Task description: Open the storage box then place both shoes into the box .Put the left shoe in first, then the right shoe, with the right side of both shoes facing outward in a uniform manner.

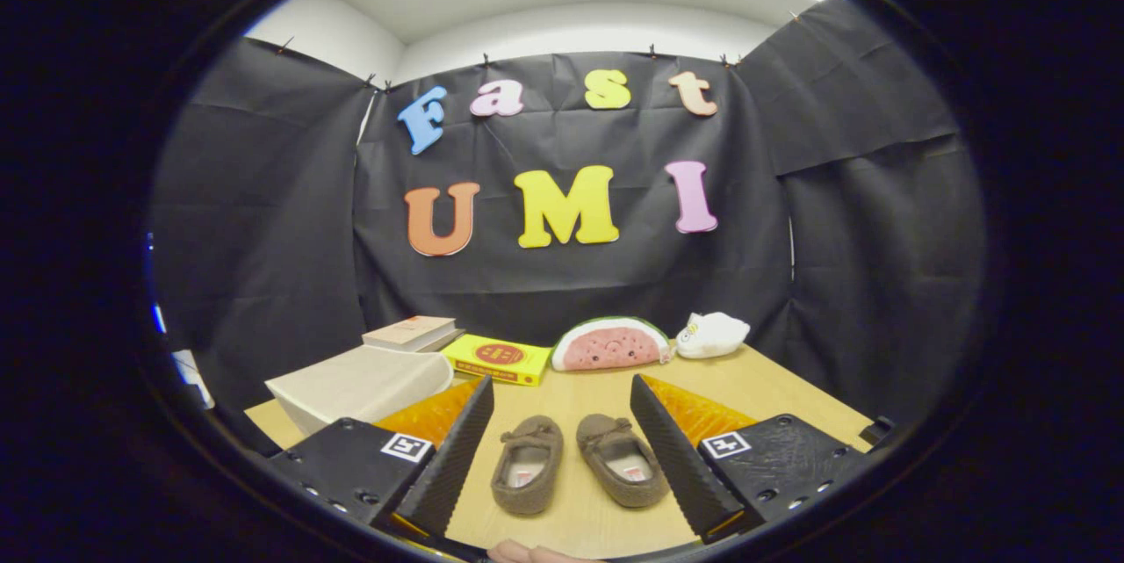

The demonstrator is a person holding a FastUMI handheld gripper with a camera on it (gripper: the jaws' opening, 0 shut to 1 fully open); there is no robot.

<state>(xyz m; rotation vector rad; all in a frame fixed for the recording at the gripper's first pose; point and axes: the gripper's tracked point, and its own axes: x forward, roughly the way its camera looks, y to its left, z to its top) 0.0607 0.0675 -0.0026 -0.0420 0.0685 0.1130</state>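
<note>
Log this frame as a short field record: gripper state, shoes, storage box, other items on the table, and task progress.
gripper: gripper open, jaws spread wide, holding nothing
shoes: left shoe and right shoe, brown slippers side by side on the table, between the jaws, toes pointing away
storage box: pale box beyond the left jaw, appears shut
other items: yellow book, second book, watermelon plush, white plush, all along the far edge
progress: box not yet opened, both shoes still outside

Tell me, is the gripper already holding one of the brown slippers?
No, the gripper is open, and both brown slippers lie untouched on the table between its fingers.
</note>
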